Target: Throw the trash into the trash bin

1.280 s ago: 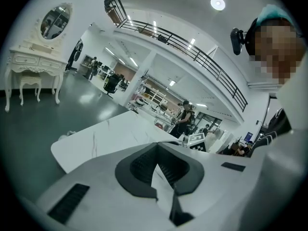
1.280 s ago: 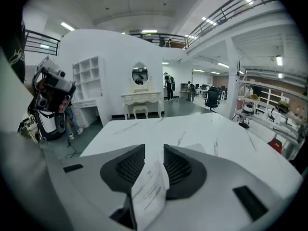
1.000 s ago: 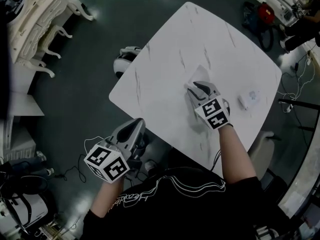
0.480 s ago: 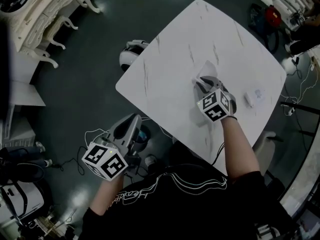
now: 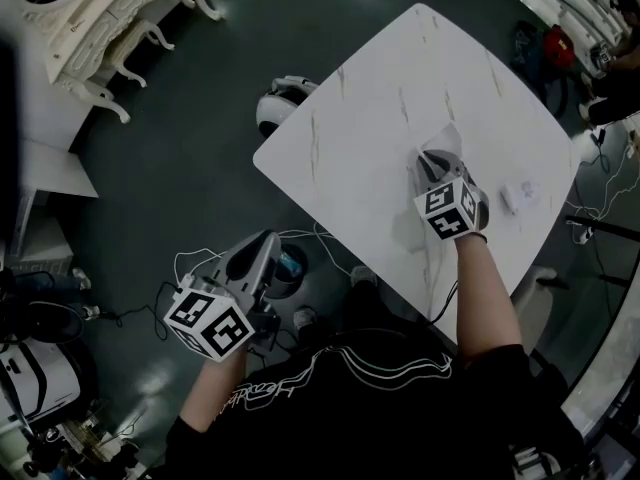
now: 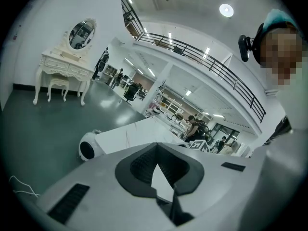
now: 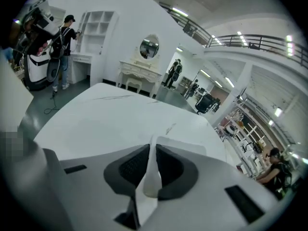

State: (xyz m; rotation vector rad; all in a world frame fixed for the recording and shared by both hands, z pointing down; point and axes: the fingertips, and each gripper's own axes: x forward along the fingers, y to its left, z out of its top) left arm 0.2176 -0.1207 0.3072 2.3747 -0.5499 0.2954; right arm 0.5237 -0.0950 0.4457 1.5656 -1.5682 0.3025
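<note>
A thin white tissue (image 5: pixel 447 140) is pinched between the jaws of the right gripper (image 5: pixel 436 158), which have just been closing on it. It still rests on the white table (image 5: pixel 370 98). The left gripper (image 5: pixel 256 253) is held off the table, jaws together and empty. A small round container (image 5: pixel 287 266) – judged to be the bin – sits on the floor just beside the left gripper, so the tissue must be carried leftward past the table's near edge.

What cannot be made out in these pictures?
Small white object near table edge: too small in head view.
White sheet: the right gripper, whose tongs have just closed further on it, covers part of it in head view.
White round unit on floor: table edge cuts it, head view.
</note>
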